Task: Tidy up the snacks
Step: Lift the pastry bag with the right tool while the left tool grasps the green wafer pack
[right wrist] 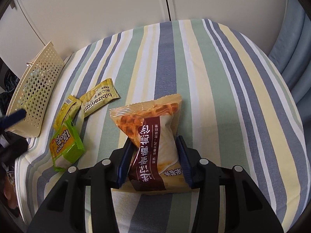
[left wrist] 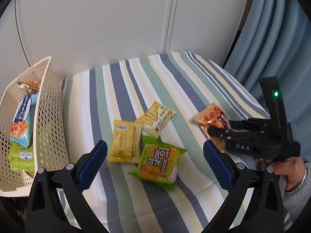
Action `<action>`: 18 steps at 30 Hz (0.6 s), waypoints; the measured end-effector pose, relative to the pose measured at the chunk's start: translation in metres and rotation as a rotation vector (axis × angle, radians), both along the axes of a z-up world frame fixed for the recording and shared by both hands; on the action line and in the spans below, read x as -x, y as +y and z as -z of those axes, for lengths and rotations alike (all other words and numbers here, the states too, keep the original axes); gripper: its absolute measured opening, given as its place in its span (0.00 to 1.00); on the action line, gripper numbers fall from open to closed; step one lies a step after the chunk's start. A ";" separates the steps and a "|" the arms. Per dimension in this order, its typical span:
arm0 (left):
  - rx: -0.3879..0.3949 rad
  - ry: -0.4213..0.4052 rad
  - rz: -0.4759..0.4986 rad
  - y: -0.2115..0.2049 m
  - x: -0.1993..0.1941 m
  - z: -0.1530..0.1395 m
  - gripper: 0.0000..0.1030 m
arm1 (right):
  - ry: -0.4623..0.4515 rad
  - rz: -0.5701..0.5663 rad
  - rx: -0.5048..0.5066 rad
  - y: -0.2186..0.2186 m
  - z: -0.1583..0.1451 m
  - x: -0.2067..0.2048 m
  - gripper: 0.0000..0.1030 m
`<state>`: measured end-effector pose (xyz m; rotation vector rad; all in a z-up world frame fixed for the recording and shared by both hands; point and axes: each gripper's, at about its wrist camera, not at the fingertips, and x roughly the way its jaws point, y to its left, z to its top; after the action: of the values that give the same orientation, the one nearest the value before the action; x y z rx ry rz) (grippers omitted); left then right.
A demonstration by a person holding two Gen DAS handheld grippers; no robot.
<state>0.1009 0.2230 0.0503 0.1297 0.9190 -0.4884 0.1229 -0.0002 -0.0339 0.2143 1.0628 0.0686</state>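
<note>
An orange-and-maroon snack packet point(right wrist: 153, 120) lies on the striped tablecloth point(right wrist: 223, 77), and my right gripper point(right wrist: 154, 140) is shut on it, pinching its waist. In the left wrist view the same packet point(left wrist: 210, 114) sits at the right with that gripper point(left wrist: 219, 128) on it. My left gripper point(left wrist: 155, 147) is open, hovering over a green packet point(left wrist: 159, 161). Beside it lie a yellow packet point(left wrist: 125, 140) face down and a yellow biscuit packet point(left wrist: 158, 117). The cream perforated basket point(left wrist: 46, 106) stands at the left.
The basket holds a blue packet point(left wrist: 22, 120), a green one point(left wrist: 19, 157) and an orange one point(left wrist: 29, 85). White cupboard doors point(left wrist: 116, 19) stand behind the table, a blue curtain point(left wrist: 272, 29) at the right. A person's hand point(left wrist: 291, 167) holds the right gripper.
</note>
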 end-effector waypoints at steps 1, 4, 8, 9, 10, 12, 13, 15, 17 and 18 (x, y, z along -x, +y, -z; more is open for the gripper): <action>0.001 0.019 0.006 0.000 0.004 0.006 0.97 | 0.000 0.001 -0.001 0.000 0.000 0.000 0.44; 0.001 0.072 0.009 0.002 0.007 0.022 0.97 | 0.002 0.001 -0.007 0.000 0.000 0.000 0.44; -0.019 0.107 -0.007 0.002 0.007 0.038 0.97 | 0.001 0.005 -0.021 -0.001 0.001 0.001 0.44; -0.022 0.111 -0.007 0.003 0.006 0.039 0.97 | 0.001 0.007 -0.024 -0.002 0.001 0.001 0.44; -0.024 0.114 -0.005 0.001 0.005 0.041 0.97 | 0.001 0.009 -0.029 -0.003 0.001 0.001 0.44; -0.033 0.122 0.000 -0.001 0.005 0.045 0.97 | 0.000 0.012 -0.034 -0.003 0.001 0.001 0.45; -0.040 0.125 0.004 -0.003 0.004 0.048 0.97 | 0.000 0.013 -0.037 -0.004 0.001 0.001 0.45; -0.055 0.134 0.006 -0.008 0.001 0.056 0.95 | 0.000 0.018 -0.047 -0.005 0.001 0.002 0.45; -0.056 0.148 0.008 -0.012 -0.003 0.061 0.91 | -0.001 0.021 -0.055 -0.006 0.002 0.002 0.45; -0.057 0.153 0.005 -0.014 -0.005 0.063 0.89 | -0.001 0.021 -0.059 -0.007 0.002 0.002 0.45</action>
<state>0.1054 0.2087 -0.0125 0.1477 1.0827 -0.4822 0.1210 -0.0076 -0.0356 0.2790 1.0585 0.0816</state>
